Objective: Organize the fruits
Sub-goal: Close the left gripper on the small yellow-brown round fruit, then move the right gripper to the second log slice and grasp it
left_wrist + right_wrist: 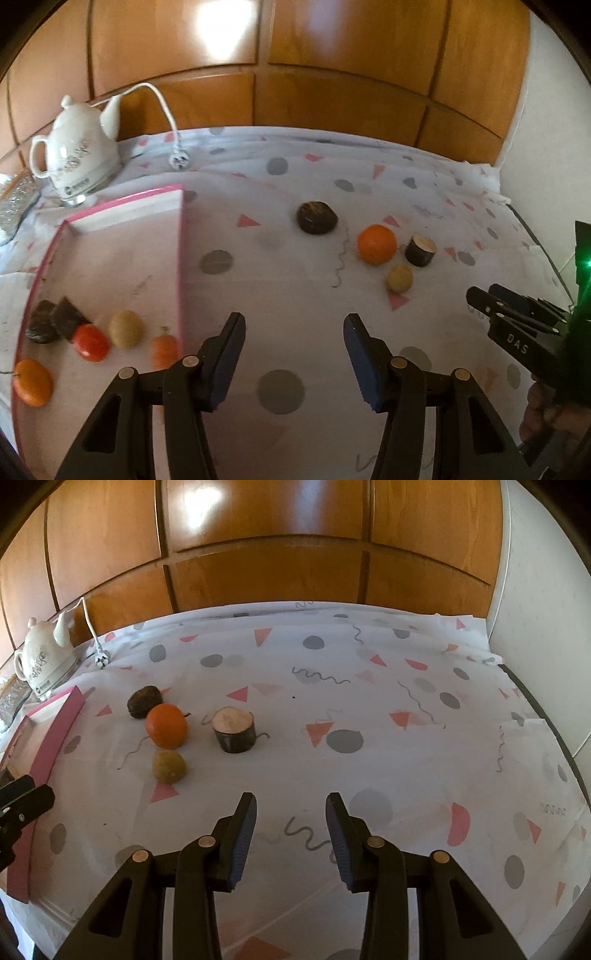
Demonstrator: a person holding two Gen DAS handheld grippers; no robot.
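Observation:
A pink-rimmed tray (110,258) lies at the left and holds several fruits, among them a red one (90,342), a tan one (126,328) and an orange one (32,383). On the cloth beyond lie an orange (376,244) (166,725), a small tan fruit (399,278) (169,766), a dark round fruit (317,217) (144,701) and a dark cut cylinder piece (420,250) (234,729). My left gripper (295,321) is open and empty beside the tray's right edge. My right gripper (291,801) is open and empty, right of the loose fruits; it also shows in the left wrist view (476,295).
A white ceramic kettle (77,155) (42,661) with cord and plug (178,161) stands at the back left. A patterned cloth (369,709) covers the table. A wooden wardrobe (258,535) rises behind, a white wall (546,627) at the right.

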